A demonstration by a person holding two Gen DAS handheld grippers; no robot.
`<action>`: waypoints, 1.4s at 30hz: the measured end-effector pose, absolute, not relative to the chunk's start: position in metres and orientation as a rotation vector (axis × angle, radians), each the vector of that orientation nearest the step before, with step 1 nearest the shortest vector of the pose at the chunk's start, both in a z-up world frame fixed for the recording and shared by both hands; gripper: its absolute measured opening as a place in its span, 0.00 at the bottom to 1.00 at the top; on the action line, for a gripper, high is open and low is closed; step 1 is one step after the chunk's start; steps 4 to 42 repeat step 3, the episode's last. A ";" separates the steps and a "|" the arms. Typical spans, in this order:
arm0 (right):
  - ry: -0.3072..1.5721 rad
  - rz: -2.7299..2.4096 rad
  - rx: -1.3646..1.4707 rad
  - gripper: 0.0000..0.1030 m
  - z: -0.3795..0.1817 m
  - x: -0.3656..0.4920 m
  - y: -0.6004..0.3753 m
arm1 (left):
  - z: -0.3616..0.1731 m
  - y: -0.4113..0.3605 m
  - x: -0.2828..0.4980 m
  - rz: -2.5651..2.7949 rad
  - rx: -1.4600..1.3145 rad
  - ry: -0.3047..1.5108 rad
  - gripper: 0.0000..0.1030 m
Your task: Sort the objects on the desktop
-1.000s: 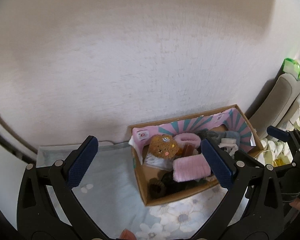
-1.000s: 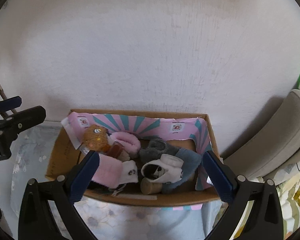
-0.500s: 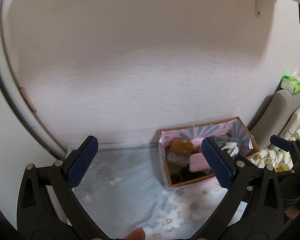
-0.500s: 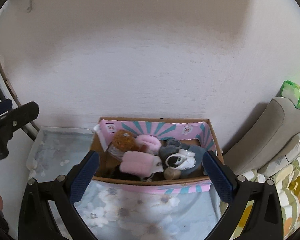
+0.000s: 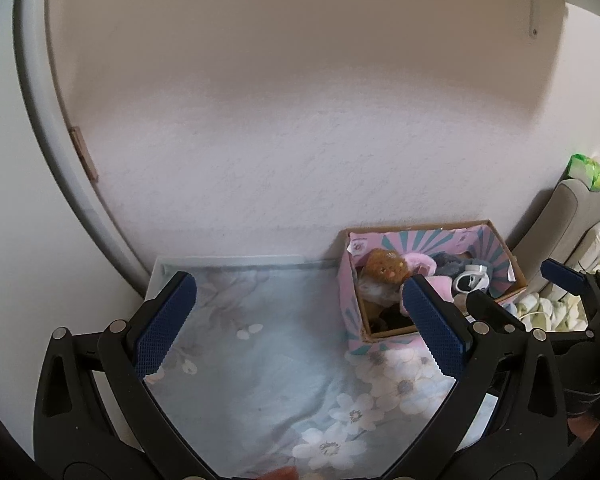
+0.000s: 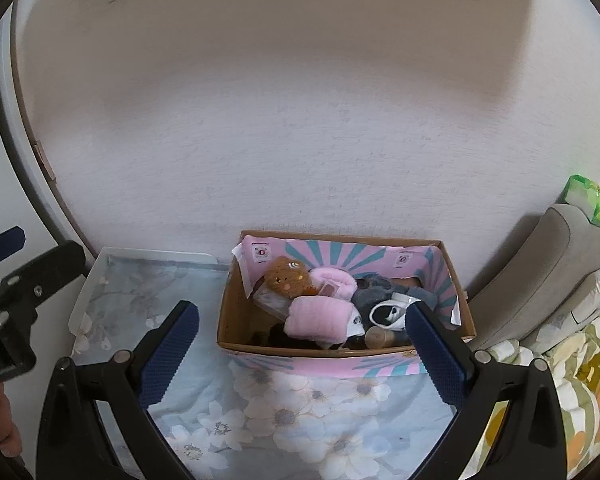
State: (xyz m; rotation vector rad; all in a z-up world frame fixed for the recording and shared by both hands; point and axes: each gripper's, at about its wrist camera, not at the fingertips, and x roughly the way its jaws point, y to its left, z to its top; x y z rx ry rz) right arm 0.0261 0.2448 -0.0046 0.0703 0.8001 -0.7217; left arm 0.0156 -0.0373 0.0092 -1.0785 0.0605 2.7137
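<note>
A cardboard box (image 6: 342, 350) with pink and teal lining stands against the wall on a floral cloth; it also shows in the left wrist view (image 5: 356, 320). Inside lie a brown plush toy (image 6: 287, 280), a pink fluffy item (image 6: 318, 317), a grey item (image 6: 380, 292), a black-and-white item (image 6: 388, 314) and a small cork-coloured piece (image 6: 376, 336). My right gripper (image 6: 296, 354) is open and empty, back from the box's front wall. My left gripper (image 5: 300, 322) is open and empty, left of the box over the cloth.
The floral cloth (image 5: 268, 360) covers the table. A white wall (image 6: 300, 140) rises right behind the box. A grey cushion (image 6: 540, 272) with a green packet (image 6: 590, 200) on top stands to the right, above patterned bedding (image 6: 580, 420). A white curved frame (image 5: 60, 140) runs at the left.
Both grippers have pulled back and up from the box, so it looks smaller and farther. More of the cloth and wall shows. Both stay open and empty.
</note>
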 end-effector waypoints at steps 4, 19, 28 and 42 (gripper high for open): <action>0.806 -0.724 0.070 1.00 -0.007 0.027 0.246 | 0.007 -0.040 0.015 2.714 -1.083 0.060 1.00; 0.806 -0.724 0.070 1.00 -0.007 0.027 0.246 | 0.007 -0.040 0.015 2.714 -1.083 0.060 1.00; 0.806 -0.724 0.070 1.00 -0.007 0.027 0.246 | 0.007 -0.040 0.015 2.714 -1.083 0.060 1.00; 0.806 -0.724 0.070 1.00 -0.007 0.027 0.246 | 0.007 -0.040 0.015 2.714 -1.083 0.060 1.00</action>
